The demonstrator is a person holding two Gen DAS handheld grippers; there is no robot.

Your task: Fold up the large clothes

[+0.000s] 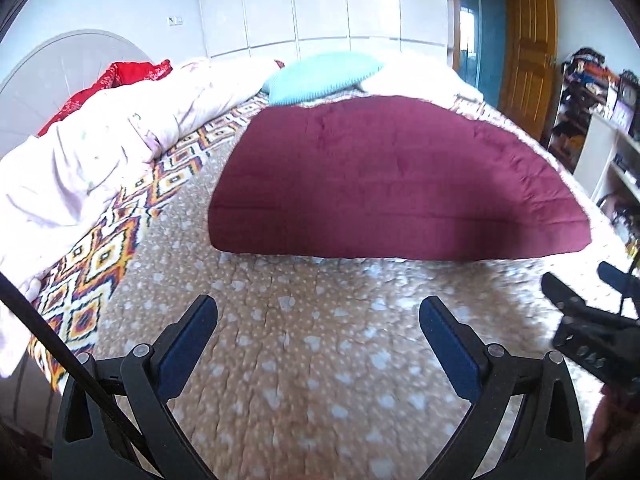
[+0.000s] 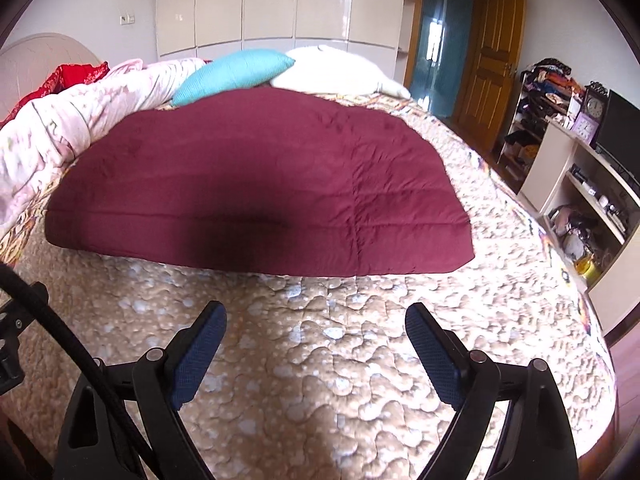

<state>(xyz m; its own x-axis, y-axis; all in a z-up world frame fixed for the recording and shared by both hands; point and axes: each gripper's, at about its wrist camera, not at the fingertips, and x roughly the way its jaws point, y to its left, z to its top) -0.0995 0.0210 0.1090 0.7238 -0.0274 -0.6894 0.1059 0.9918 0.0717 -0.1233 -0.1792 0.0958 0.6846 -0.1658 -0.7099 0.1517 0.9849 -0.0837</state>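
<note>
The maroon quilted garment [image 1: 384,176] lies folded flat on the bed, ahead of both pairs of jaws and well clear of them. The left gripper [image 1: 318,318] has its jaws spread wide with only bedspread between them. The right gripper [image 2: 316,324] likewise stands with jaws apart and empty; it also shows at the right edge of the left wrist view.

Beneath the jaws stretches a tan quilted bedspread [image 2: 320,360] with pale spots. Beyond the garment lie a turquoise pillow [image 2: 236,74] and a white pillow [image 2: 336,70]; a pink duvet [image 1: 100,148] lies bunched to the left. Glossy wardrobe doors [image 2: 272,0] stand beyond, a wooden door [image 2: 492,60] to the right.

No writing is legible.
</note>
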